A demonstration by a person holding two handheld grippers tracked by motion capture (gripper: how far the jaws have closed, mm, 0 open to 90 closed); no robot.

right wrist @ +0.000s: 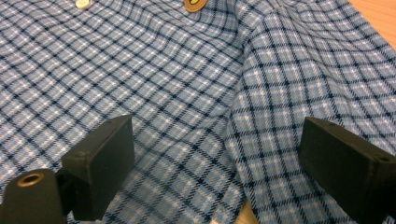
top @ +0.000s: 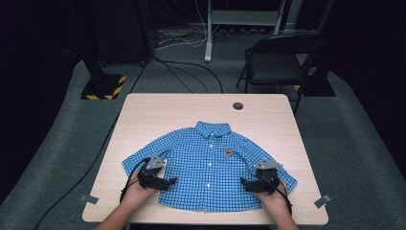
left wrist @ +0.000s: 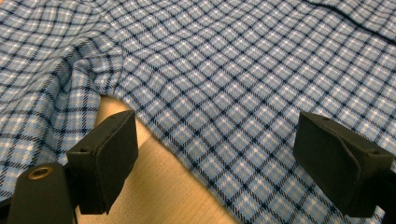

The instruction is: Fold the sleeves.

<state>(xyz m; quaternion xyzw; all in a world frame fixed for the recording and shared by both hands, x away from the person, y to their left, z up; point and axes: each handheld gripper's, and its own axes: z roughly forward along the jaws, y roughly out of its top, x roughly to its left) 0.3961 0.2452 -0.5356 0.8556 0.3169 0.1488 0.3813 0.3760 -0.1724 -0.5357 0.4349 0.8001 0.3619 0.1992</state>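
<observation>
Shirt (top: pixel 208 165) flat, collar pointing away from person; left gripper (top: pixel 162 183), right gripper (top: pixel 248 184) fingers wide apart, empty

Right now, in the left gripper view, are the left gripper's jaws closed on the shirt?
No, the left gripper has its jaws standing wide apart, with the blue checked shirt lying flat between and beyond them, ungripped.

This looks like a recording lab or studio: dark curtained walls, grey carpet (top: pixel 57 143), cables (top: pixel 191 67) trailing over the floor, stand bases with hazard-striped feet (top: pixel 103 87), a folding chair (top: pixel 277 60), and one pale wooden worktop (top: pixel 163 108) lit centrally.
</observation>
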